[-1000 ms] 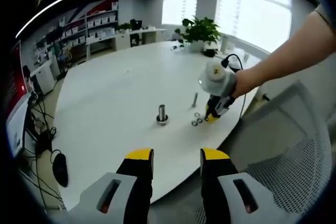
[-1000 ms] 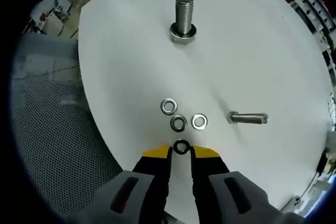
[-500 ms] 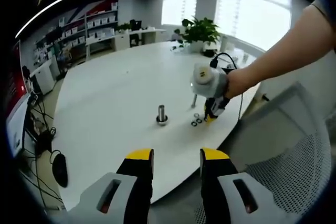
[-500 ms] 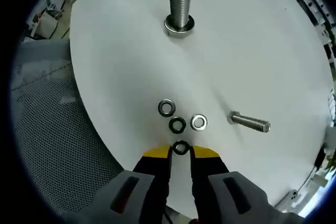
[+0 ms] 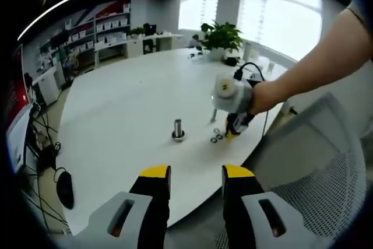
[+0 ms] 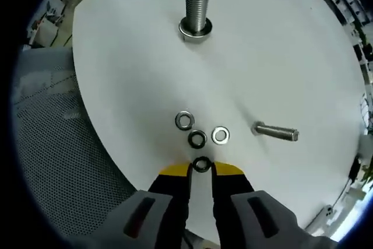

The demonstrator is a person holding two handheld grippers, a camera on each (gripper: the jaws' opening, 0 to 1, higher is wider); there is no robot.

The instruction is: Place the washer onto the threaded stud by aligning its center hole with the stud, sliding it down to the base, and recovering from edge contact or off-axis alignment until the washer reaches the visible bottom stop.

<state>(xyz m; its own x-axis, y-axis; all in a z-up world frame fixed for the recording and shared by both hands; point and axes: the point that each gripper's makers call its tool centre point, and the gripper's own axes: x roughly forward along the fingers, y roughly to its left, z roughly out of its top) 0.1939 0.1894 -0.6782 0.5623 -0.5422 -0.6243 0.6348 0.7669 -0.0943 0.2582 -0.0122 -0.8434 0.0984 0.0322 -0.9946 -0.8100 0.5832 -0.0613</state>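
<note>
Washer (image 6: pixel 201 164), a dark ring, sits between the yellow tips of the right gripper (image 6: pixel 201 170) at the near edge of the white tabletop (image 6: pixel 280 56). The fingers are nearly closed around it and look to be pinching its rim, though whether it is lifted off the surface or resting there I cannot tell. Judging by that, the pickup step is in hand and the placing has not begun.

The threaded stud (image 6: pixel 196 13) stands upright on its hex base well beyond the gripper, straight ahead across bare tabletop. The next move likely calls for raising the washer, carrying it forward over the stud's top, levelling it so the hole meets the thread squarely, then letting it slide to the base. A tilted washer would probably catch on the threads.

Three more washers (image 6: pixel 198 139) lie in a small cluster just ahead of the fingertips, right on the direct line to the stud; a low carry could knock them. A loose bolt (image 6: pixel 277 132) lies on its side to the right, apart from that line.

In the left gripper view, the left gripper (image 5: pixel 196 174) hangs back off the tabletop's edge with its fingers parted and empty, above a mesh chair (image 5: pixel 315 190); a potted plant (image 5: pixel 221 36) stands at the far side.
</note>
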